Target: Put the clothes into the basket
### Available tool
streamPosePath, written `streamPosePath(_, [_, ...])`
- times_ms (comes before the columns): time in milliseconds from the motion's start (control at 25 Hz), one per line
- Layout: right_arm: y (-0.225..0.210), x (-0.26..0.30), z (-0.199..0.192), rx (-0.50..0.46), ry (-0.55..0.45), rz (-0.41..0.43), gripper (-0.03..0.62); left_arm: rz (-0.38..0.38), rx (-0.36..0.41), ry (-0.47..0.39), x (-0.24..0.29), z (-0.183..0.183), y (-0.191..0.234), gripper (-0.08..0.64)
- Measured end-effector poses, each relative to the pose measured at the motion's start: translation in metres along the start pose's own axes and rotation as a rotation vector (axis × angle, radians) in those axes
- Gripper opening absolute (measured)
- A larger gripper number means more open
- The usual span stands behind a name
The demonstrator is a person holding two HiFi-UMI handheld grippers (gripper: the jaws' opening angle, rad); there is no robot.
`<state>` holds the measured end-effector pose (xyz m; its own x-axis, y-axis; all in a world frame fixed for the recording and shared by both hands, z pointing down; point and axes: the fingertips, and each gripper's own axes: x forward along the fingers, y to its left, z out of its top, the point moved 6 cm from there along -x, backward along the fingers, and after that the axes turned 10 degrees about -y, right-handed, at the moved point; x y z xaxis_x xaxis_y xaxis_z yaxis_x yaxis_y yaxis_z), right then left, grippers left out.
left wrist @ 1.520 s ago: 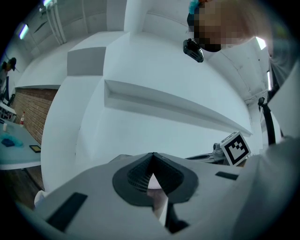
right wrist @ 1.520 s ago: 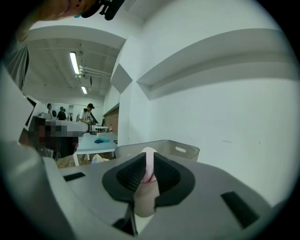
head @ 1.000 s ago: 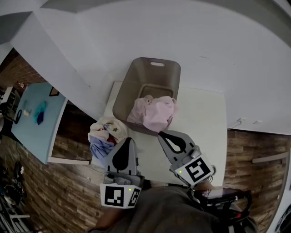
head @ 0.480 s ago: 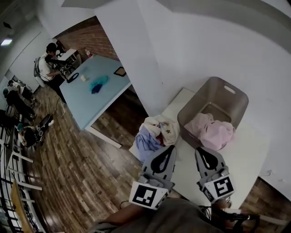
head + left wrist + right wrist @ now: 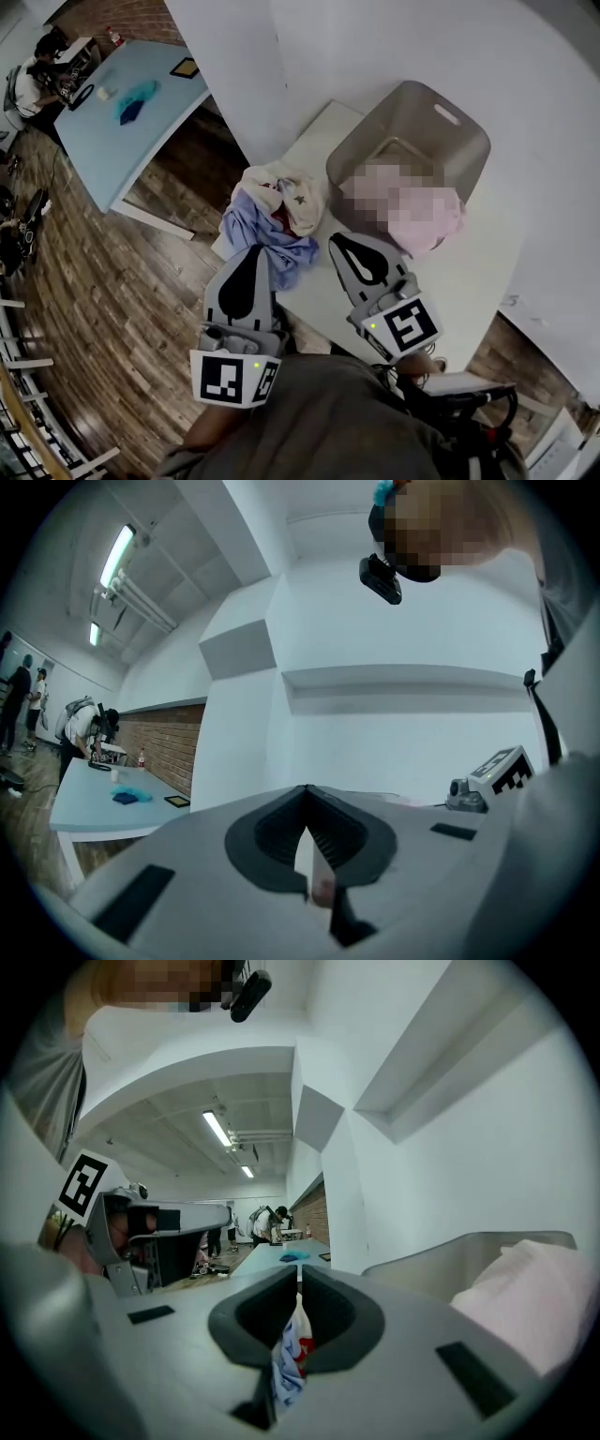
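A grey basket stands at the far side of the white table, with pink clothes heaped in it and over its near rim. A pile of blue and white clothes lies at the table's left edge. My left gripper is shut and empty, its tip just short of that pile. My right gripper is shut and empty over bare table between pile and basket. In the right gripper view the basket and pink clothes show at right, the pile behind the closed jaws.
The white wall rises right behind the basket. A light blue table stands to the left across the wooden floor, with a person seated at its far end. The white table's left edge drops off right beside the pile.
The head view has swung, so the basket now sits upper right instead of centre. Both grippers stay shut and close to the body; the left tip is nearer the pile.
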<state>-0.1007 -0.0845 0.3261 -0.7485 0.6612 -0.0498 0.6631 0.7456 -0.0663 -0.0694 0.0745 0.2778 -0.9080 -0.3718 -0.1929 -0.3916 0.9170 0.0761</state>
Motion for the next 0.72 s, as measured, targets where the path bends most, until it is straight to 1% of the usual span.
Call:
streamPosePath(120, [0.008,0.021,-0.01,0.004,0.028,0.007,0.027,0.033,0.0,0.011,-0.007,0.0,0.024,0.008])
streamPosePath(240, [0.019,0.044,-0.02,0.0,0.054,0.013,0.098,0.062,-0.015,0.028,-0.014,-0.006,0.052,0.008])
streamPosePath(440, [0.032,0.069,-0.053,0.012,0.13,0.04,0.165,0.076,-0.062,0.069,-0.019,-0.028,0.081,0.008])
streamPosePath(560, [0.039,0.083,-0.074,0.003,0.165,0.057,0.228,0.079,-0.089,0.107,-0.018,-0.044,0.098,0.008])
streamPosePath(720, [0.051,0.098,-0.106,0.006,0.204,0.073,0.345,0.081,-0.121,0.175,-0.016,-0.068,0.12,0.008])
